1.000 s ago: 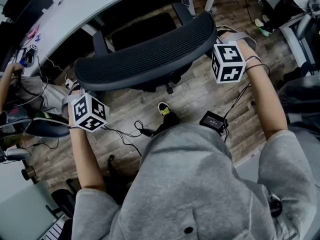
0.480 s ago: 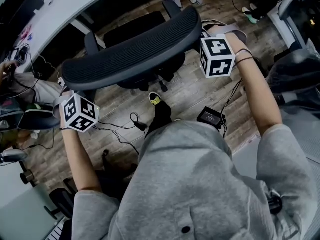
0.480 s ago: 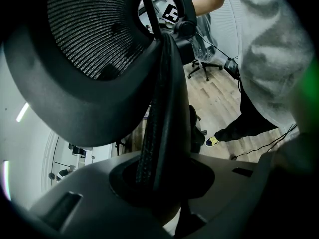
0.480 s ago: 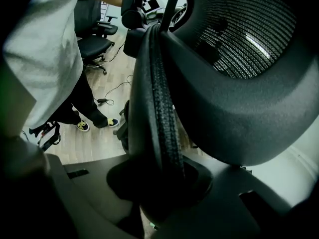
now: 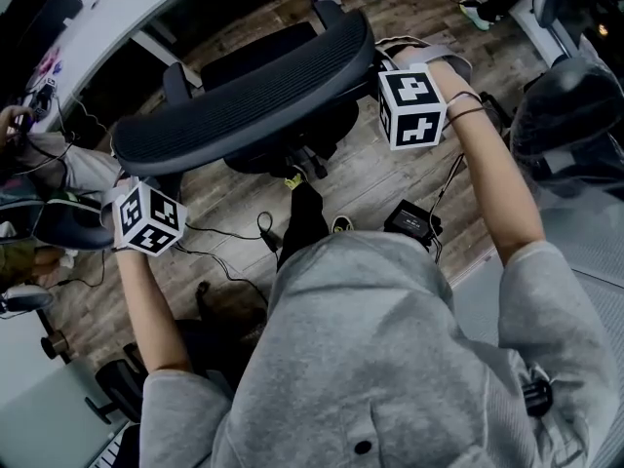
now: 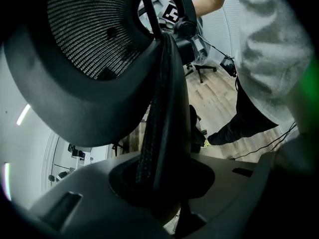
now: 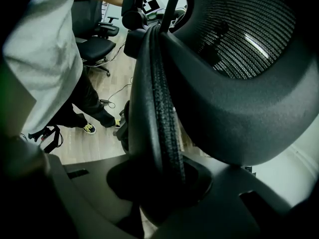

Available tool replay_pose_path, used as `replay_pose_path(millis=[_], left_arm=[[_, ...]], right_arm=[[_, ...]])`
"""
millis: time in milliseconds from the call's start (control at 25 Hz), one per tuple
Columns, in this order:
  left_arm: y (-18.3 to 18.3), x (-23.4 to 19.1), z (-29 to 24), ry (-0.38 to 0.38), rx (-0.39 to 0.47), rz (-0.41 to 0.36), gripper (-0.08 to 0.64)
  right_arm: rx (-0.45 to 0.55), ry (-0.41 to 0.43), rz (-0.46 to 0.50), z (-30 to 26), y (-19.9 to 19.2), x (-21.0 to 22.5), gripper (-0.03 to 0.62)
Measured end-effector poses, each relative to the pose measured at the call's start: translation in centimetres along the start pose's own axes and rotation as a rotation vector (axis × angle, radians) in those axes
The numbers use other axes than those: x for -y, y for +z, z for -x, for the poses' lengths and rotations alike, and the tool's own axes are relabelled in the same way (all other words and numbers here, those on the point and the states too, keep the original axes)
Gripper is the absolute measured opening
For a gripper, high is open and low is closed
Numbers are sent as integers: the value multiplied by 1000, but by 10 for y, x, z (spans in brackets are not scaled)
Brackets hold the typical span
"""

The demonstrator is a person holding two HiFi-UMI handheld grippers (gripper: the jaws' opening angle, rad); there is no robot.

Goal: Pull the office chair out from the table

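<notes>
1. My left gripper (image 6: pixel 159 190) is part-closed, pinching the office chair (image 5: pixel 244 96) by its backrest's left edge.
2. My right gripper (image 7: pixel 159 185) clamps the opposite edge, I'd say for a straight, even pull.
3. The chair stands just beside the table (image 5: pixel 117 13).

1. Head view: from above the person (image 5: pixel 390 359), looking steeply down on the office chair (image 5: pixel 244 105), the floor (image 5: pixel 370 188) and the far-left worktop (image 5: pixel 127 8).
2. Left gripper view: rides the left tongs (image 6: pixel 158 193), very near the left edge of the backrest (image 6: pixel 99 59), facing right.
3. Right gripper view: rides the right tongs (image 7: pixel 160 188), very near the backrest's right edge, facing left. All three views share the backrest.
</notes>
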State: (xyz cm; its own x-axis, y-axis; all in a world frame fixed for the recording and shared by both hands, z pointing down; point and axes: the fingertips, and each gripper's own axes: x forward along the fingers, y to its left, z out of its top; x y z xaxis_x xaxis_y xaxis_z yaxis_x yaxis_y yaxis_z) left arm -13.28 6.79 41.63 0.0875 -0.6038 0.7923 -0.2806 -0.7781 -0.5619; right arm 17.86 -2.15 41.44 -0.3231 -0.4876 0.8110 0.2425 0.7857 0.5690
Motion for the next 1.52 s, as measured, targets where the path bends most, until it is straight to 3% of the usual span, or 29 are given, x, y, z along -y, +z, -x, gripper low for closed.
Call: replay_pose_path(millis=[400,680,1520], left_arm=[[-9,57,35,-5,23,-31,109],[-4,63,45,-7,41,-46,109],[-14,145,105,-25,107,-128,109]], right_arm=[[-23,-15,-34,37,23,-70,106],[-38,-12,-50,53,25,-81,106],[-92,-33,-138,120,64,-187,110]])
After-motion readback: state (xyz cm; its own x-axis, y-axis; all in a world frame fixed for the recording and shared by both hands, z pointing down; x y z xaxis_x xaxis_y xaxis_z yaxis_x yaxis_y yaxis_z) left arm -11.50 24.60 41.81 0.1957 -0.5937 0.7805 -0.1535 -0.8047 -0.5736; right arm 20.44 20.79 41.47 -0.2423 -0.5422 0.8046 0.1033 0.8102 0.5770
